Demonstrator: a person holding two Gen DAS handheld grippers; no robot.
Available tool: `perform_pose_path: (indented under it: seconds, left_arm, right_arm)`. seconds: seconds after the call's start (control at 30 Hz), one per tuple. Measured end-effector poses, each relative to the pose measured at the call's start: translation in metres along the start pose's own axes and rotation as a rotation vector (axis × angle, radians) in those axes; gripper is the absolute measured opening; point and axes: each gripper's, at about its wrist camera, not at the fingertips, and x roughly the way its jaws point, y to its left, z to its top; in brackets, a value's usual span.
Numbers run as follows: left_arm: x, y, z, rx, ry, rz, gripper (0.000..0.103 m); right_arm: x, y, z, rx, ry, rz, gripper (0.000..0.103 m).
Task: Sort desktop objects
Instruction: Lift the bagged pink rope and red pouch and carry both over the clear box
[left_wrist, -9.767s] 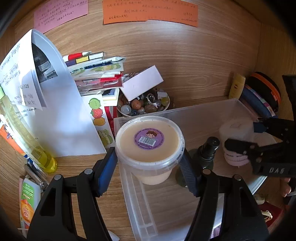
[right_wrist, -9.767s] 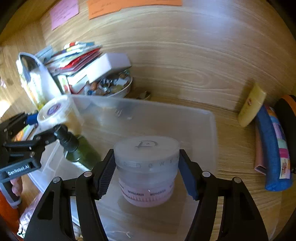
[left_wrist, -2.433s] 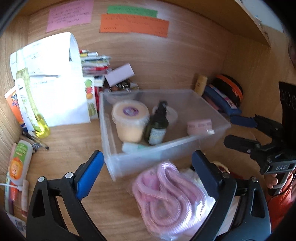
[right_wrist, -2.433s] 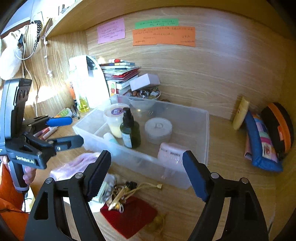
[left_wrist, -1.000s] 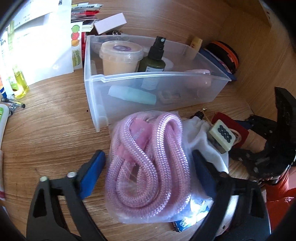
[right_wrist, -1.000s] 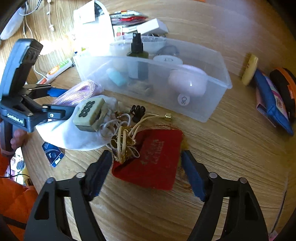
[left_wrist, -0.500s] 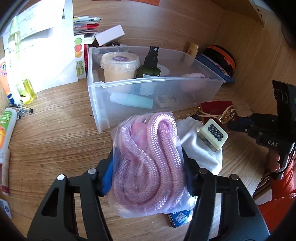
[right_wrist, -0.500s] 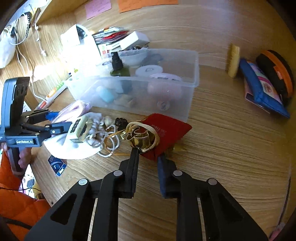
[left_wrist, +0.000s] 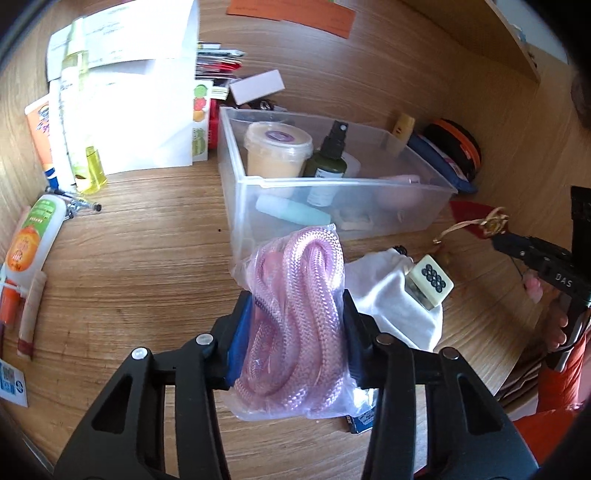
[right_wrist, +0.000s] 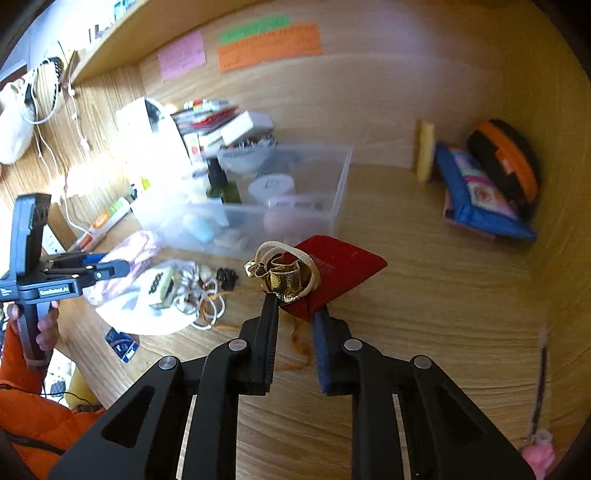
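Note:
A clear bag of coiled pink rope (left_wrist: 303, 258) sits between the blue pads of my left gripper (left_wrist: 297, 299). The jaws are closing and the pads press into the bag, holding it just in front of the clear plastic bin (left_wrist: 236, 206). My right gripper (right_wrist: 295, 308) is shut on a red pouch (right_wrist: 340, 262) with a gold trim and cream cords, held above the desk to the right of the bin (right_wrist: 340, 192). The left wrist view shows the right gripper (left_wrist: 498, 240) and the pouch (left_wrist: 469, 216) at the right. In the bin stand a tub, a spray bottle and jars.
A white cloth pouch (left_wrist: 388, 295) with a mahjong-tile charm (left_wrist: 430, 280) and loose cords lies on the desk between the grippers. Tubes (left_wrist: 29, 236) and papers crowd the left. A blue pouch (right_wrist: 480, 192) and an orange-black case (right_wrist: 506, 162) lean at the back right.
The left jaws have closed from wide apart onto the rope bag and raised it a little. The right jaws have shut on the red pouch and lifted it off the desk.

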Motion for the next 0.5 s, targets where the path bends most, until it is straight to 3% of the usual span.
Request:
perform_pose_path:
  seconds: [0.5]
  left_arm:
    - [-0.043,-0.002,0.018,-0.012,-0.152,-0.017,0.044]
  right_arm:
    - [-0.037,-0.001,0.028,-0.030,-0.132,-0.050,0.016]
